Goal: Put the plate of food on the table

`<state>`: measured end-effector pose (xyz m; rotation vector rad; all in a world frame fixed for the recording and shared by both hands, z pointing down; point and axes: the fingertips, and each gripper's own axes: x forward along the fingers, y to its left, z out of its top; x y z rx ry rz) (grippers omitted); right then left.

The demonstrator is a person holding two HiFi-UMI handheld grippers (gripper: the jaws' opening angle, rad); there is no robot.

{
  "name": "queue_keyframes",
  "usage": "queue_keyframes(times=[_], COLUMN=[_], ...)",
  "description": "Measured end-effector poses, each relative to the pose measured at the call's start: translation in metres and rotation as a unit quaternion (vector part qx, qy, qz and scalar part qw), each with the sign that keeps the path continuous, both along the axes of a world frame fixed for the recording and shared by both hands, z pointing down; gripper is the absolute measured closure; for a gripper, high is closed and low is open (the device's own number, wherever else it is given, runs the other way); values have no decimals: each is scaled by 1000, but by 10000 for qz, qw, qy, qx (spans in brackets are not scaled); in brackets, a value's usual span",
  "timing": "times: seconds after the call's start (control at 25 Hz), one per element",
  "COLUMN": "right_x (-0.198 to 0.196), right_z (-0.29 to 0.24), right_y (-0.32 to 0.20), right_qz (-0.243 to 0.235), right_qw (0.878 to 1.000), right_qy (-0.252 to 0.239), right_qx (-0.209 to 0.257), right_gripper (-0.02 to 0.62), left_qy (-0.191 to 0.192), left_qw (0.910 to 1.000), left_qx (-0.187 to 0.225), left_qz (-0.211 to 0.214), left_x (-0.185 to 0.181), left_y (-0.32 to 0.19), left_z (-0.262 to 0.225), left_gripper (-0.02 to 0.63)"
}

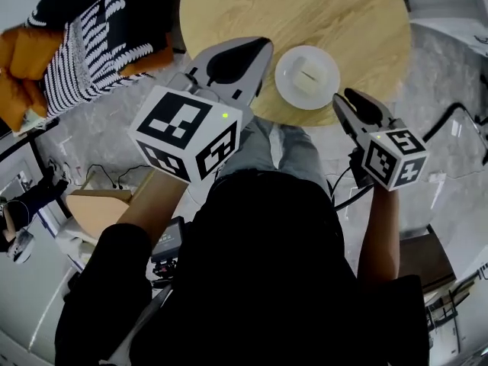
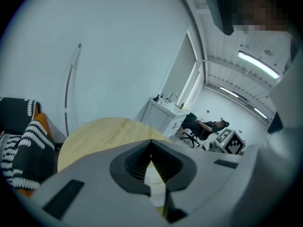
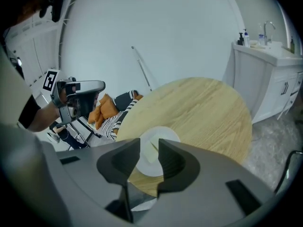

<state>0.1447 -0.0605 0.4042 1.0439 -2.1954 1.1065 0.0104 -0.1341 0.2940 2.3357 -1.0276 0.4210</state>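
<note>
A white plate (image 1: pixel 306 77) with a pale slab of food (image 1: pixel 307 75) rests on the round wooden table (image 1: pixel 320 14), close to its near edge. My right gripper (image 1: pixel 341 99) hovers just off the plate's right rim, at the table's edge. Its jaws stand apart with nothing between them. In the right gripper view the plate (image 3: pixel 163 135) shows through the gap of the right gripper (image 3: pixel 149 150), lying beyond the tips. My left gripper (image 1: pixel 263 46) is raised left of the plate, its jaws together and empty. The left gripper view shows the left gripper (image 2: pixel 151 143) shut over the table (image 2: pixel 104 131).
A black-and-white striped blanket with orange cushions (image 1: pixel 84 44) lies on a seat left of the table. A white cabinet with a sink (image 3: pixel 265 74) stands behind the table to the right. Cables and boxes (image 1: pixel 99 204) clutter the grey floor at left. A person sits far off (image 2: pixel 203 126).
</note>
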Motion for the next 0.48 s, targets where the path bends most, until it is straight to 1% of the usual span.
queue_keyframes(times=[0.2, 0.32, 0.48], right_x=[-7, -5, -6], right_z=[-34, -56, -77], right_y=[-19, -33, -42], right_qz=[90, 142, 182], right_qw=[9985, 9960, 9934], right_qy=[86, 102, 111], right_qx=[541, 880, 1127], right_gripper=[494, 525, 573], left_qy=[133, 245, 297], left_qw=[9991, 9976, 9955], left_qx=[397, 634, 884], left_qz=[-71, -118, -146], left_x=[-8, -4, -1], left_y=[-7, -12, -13], left_z=[-33, -51, -68], left_gripper=[600, 600, 600])
